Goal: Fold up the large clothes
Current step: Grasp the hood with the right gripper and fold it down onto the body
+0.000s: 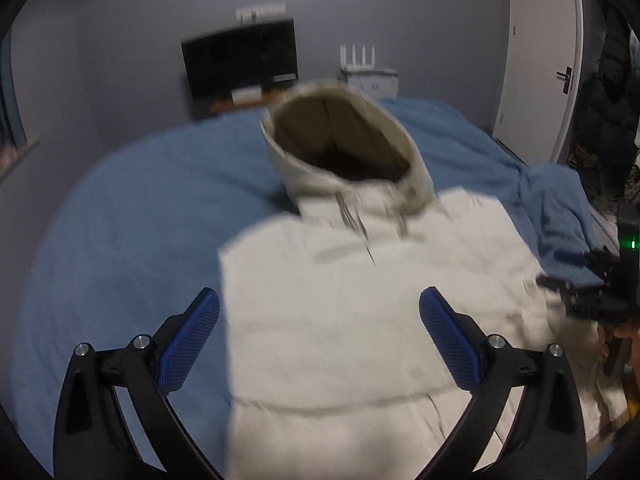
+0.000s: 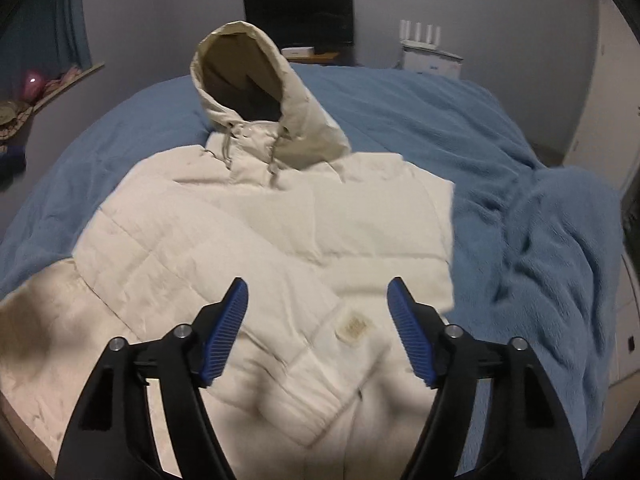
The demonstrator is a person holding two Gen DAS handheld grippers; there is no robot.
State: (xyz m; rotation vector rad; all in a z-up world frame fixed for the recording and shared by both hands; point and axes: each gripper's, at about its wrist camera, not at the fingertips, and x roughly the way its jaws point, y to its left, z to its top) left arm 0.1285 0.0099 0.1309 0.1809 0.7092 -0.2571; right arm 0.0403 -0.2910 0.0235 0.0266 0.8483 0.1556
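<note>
A cream puffy hooded jacket (image 1: 360, 300) lies front-up on a blue bed cover (image 1: 132, 216), its hood (image 1: 340, 136) standing open at the far end. In the right wrist view the jacket (image 2: 280, 216) has a sleeve folded across its body, with the cuff (image 2: 320, 392) near me and the hood (image 2: 248, 76) upright. My left gripper (image 1: 319, 320) is open and empty above the jacket's lower left part. My right gripper (image 2: 318, 312) is open and empty above the folded sleeve; it also shows at the right edge of the left wrist view (image 1: 576, 276).
The blue bed cover (image 2: 540, 208) is bunched into folds at the right side. A dark monitor (image 1: 240, 60) and a white router on a box (image 1: 368, 72) stand beyond the bed against the grey wall. A white door (image 1: 536, 48) is at the far right.
</note>
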